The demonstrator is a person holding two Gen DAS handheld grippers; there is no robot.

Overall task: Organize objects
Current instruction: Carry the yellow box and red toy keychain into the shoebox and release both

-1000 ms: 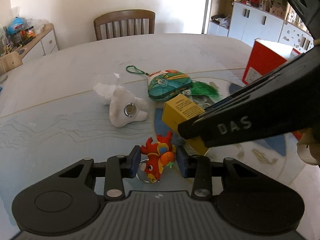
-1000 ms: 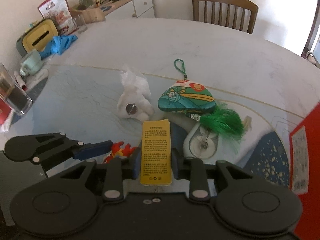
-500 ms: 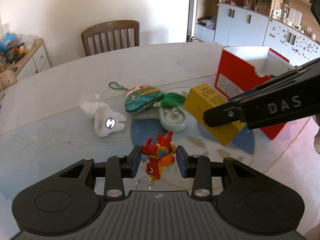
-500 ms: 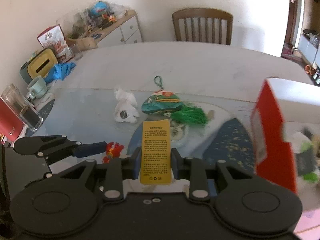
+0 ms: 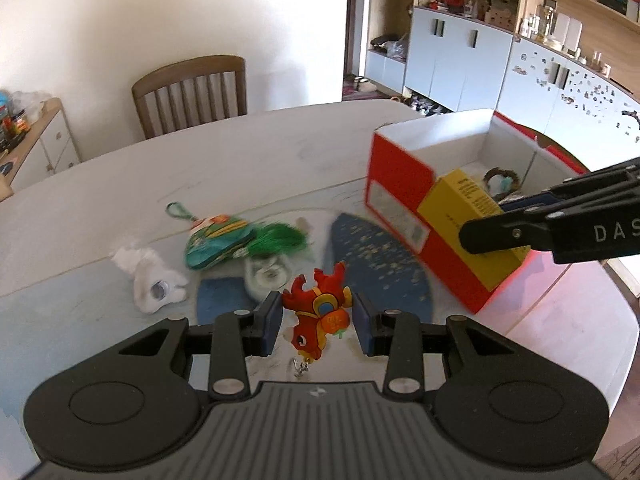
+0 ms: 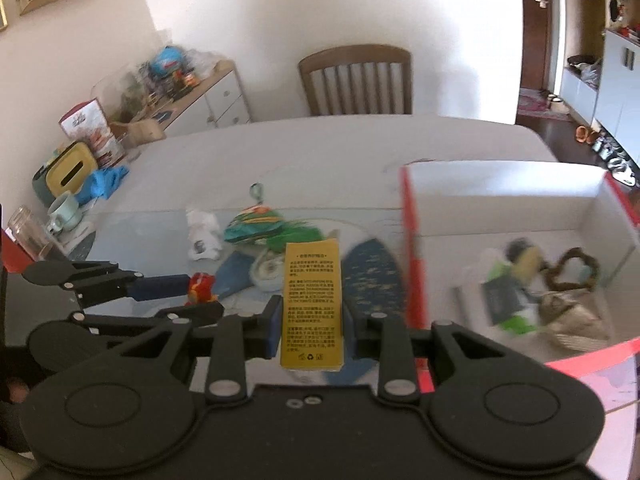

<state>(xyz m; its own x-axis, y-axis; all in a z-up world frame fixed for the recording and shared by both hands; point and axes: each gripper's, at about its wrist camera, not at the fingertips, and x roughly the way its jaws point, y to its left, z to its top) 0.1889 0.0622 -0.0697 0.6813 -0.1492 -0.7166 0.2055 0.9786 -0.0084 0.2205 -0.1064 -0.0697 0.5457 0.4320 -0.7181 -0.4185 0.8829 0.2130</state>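
My left gripper (image 5: 316, 322) is shut on a red and orange toy keychain (image 5: 318, 316), held above the table. My right gripper (image 6: 312, 320) is shut on a yellow carton (image 6: 312, 300), which shows again in the left wrist view as the yellow carton (image 5: 472, 216) in front of the red box's near wall. The red box (image 5: 400, 196) with a white inside stands open at the right; several small items lie in the red box (image 6: 412, 240). On the table lie a green pouch with a tassel (image 5: 224, 236), a white soft toy (image 5: 152, 280) and a round white tape holder (image 5: 268, 272).
A wooden chair (image 5: 192, 92) stands at the table's far side. A sideboard (image 6: 188, 100) with clutter runs along the left wall. A mug (image 6: 62, 212), a glass (image 6: 28, 232) and a blue cloth (image 6: 104, 184) sit at the table's left. White cabinets (image 5: 460, 56) fill the right.
Both grippers have risen off the table and swung right toward the red box, each keeping its load. The box has come into view and grown larger.
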